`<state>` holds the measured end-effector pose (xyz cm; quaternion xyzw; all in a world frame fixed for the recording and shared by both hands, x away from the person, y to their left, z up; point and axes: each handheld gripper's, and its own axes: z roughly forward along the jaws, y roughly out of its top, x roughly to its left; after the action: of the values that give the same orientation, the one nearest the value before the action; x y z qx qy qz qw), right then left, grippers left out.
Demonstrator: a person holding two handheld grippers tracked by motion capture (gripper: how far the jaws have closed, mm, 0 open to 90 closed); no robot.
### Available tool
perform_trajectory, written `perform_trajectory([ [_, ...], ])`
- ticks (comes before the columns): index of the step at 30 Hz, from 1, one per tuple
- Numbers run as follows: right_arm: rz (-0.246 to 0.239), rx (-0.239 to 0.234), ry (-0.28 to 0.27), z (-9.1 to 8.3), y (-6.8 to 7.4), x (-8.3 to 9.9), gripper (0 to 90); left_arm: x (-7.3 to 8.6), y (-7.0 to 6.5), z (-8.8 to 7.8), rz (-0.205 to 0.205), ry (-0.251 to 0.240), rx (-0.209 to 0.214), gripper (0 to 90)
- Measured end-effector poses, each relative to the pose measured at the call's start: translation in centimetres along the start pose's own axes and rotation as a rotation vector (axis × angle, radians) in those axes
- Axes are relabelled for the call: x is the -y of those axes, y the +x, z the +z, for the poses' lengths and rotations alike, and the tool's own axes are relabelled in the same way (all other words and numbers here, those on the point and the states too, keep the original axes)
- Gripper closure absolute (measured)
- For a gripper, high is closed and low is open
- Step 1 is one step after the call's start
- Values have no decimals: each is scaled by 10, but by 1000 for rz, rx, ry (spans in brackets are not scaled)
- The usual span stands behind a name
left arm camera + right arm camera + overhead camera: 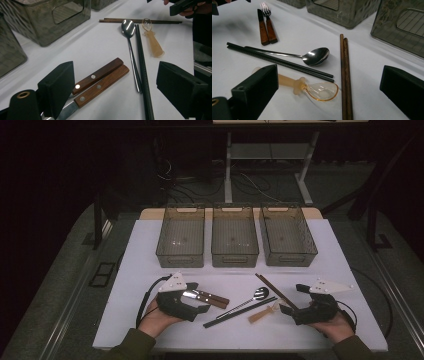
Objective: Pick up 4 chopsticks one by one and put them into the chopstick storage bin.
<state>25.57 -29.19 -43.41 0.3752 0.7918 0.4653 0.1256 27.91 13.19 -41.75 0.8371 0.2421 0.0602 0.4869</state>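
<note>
The left gripper (199,301) gapes around the wooden-handled knife and fork (100,81), untouched, while the right gripper (295,299) stands wide.

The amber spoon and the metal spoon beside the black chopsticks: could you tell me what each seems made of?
Amber spoon: probably soft plastic or silicone, with a see-through bowl and a frosted, matte handle. Metal spoon: likely polished steel, mirror-bright with sharp highlights.

Three bins (235,237) wall off table's (150,250) far edge; cutlery (250,302) clutters the centre; bare strips left and right stay passable.
</note>
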Motion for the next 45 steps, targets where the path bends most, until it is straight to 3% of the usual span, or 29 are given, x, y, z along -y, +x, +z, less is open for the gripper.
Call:
perform_trajectory([
  [21,4,9,8,3,-1,1,15,-20,-12,35,40,25,71,346],
  [29,5,16,10,4,-1,2,15,-24,-16,48,56,63,102,530],
  [37,2,14,11,4,-1,2,15,-20,-23,54,80,99,105,693],
  [45,4,14,14,4,0,2,15,-15,-28,58,88,132,127,800],
])
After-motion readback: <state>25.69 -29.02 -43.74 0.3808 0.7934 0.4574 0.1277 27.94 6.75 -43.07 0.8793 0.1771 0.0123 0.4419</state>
